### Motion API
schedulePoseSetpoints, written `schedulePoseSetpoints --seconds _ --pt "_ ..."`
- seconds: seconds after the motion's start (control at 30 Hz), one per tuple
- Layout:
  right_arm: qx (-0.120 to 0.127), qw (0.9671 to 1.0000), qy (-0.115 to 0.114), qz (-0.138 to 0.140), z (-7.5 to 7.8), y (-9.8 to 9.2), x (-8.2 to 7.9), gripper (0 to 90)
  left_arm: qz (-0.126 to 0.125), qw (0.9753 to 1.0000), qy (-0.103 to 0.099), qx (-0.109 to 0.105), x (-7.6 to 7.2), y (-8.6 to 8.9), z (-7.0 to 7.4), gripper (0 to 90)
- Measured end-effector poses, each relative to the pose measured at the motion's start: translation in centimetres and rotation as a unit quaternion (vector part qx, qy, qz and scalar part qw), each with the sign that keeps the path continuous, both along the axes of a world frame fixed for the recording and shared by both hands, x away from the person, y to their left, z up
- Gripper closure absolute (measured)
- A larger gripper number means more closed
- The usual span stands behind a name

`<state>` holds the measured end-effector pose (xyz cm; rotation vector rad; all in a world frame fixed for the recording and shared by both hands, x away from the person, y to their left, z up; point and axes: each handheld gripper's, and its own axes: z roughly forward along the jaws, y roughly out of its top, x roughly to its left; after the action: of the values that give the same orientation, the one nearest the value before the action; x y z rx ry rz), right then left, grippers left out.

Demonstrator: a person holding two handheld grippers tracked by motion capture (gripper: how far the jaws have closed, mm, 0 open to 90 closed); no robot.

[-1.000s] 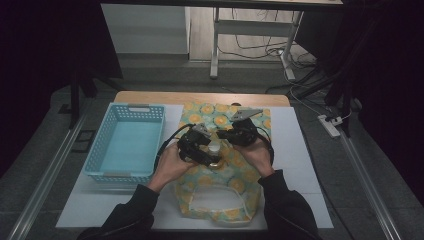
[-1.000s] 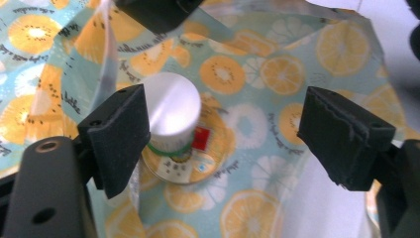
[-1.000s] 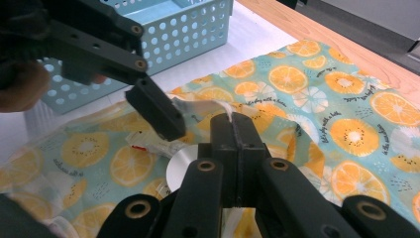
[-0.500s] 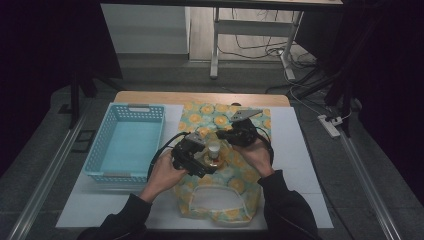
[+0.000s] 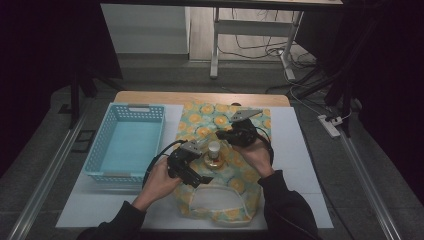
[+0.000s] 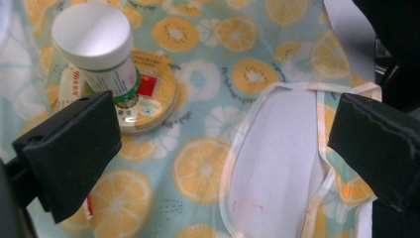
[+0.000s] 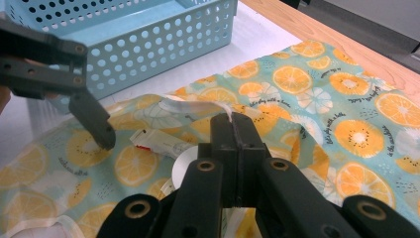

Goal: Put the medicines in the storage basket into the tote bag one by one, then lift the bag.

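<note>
bottle (image 6: 96,47) upright on tin (image 6: 148,96), left gripper (image 6: 223,144) wide beside it.

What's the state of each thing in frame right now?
left tool: open, jaws wide apart above the bag.
right tool: shut, jaws pressed together; whether cloth is pinched between them is unclear.
white-capped bottle: upright, cap on, standing on the round tin.
round tin: lying flat on the bag, lid on.
fruit-print cloth bag: flat on the table, mouth open toward the person.
blue basket: upright, empty.
</note>
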<state>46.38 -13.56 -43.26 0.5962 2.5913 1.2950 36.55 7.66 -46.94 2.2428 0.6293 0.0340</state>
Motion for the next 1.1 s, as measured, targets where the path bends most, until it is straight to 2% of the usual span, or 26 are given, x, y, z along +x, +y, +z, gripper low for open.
schedulePoseSetpoints --seconds 0.2,0.33,0.47,0.6,0.93,1.1 --pt "0.001 1.0 -0.001 0.001 0.1 0.0 -0.1 89.9 0.002 0.9998 0.016 -0.006 -0.7 -0.1 -0.6 1.5" --pt "0.002 1.0 -0.001 0.001 0.2 0.0 -0.2 89.9 0.008 0.9998 0.013 -0.008 -1.0 -0.2 -1.3 1.5" --pt "0.002 1.0 -0.002 0.002 0.3 0.0 -0.2 89.9 0.015 0.9999 0.004 0.001 -1.4 -0.5 -2.2 0.7" --pt "0.004 1.0 -0.003 0.003 0.3 0.0 -0.2 89.9 0.017 0.9998 0.012 0.006 -1.4 -0.7 -2.8 0.0" --pt "0.003 1.0 -0.003 0.004 0.3 0.1 -0.3 89.9 0.023 0.9988 0.012 0.041 -1.5 -1.6 -4.4 0.0" --pt "0.001 1.0 -0.002 0.004 0.2 0.1 -0.3 89.9 0.027 0.9983 0.01 0.051 -1.4 -2.0 -5.2 0.0"
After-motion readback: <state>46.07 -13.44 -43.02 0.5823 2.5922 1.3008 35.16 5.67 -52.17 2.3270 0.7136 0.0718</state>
